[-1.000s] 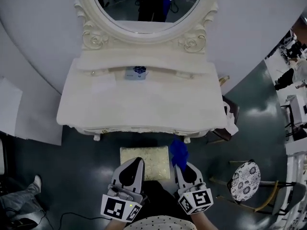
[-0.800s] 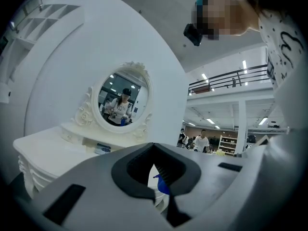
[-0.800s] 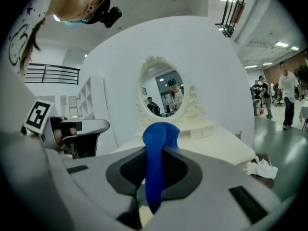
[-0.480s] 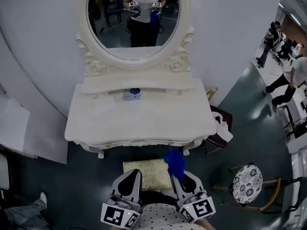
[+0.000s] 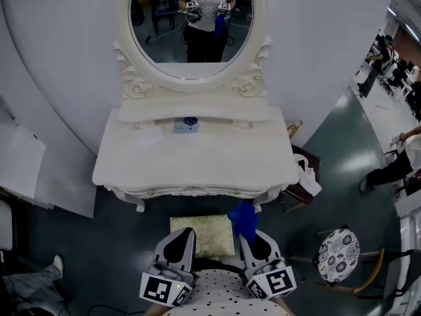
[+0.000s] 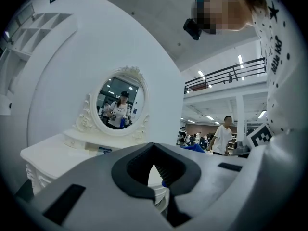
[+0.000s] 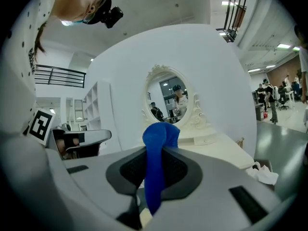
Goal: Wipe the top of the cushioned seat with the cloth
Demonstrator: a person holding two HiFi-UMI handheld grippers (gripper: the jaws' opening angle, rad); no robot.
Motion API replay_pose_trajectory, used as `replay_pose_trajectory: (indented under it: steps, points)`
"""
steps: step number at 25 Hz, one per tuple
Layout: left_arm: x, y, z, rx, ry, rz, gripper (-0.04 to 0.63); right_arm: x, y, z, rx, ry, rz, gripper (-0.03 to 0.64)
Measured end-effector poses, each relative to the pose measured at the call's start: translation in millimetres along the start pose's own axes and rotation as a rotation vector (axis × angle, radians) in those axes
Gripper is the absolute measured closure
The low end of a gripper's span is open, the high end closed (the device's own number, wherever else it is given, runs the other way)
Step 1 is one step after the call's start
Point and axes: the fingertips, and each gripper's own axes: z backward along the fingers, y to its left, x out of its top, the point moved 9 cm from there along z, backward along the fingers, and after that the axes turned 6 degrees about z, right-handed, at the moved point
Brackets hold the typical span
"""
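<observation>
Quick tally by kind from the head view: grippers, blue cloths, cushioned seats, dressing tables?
Grippers: 2, the left gripper and the right gripper
Blue cloths: 1, the blue cloth in the right gripper
Cushioned seats: 1, the cushioned seat
Dressing tables: 1, the dressing table
Total: 5

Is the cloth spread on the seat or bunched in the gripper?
Bunched: the blue cloth is pinched between the right gripper's jaws, wadded past them, not laid on the cushioned seat.
</observation>
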Motion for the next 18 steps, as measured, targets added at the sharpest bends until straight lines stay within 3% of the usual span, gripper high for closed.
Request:
replay_pose_trajectory:
  steps: [18]
  points:
    - [-5, -8, -13, 0.012, -0.006, 0.003, 0.586, -1, -16, -5, 0.016, 0.01, 0.014, 0.552]
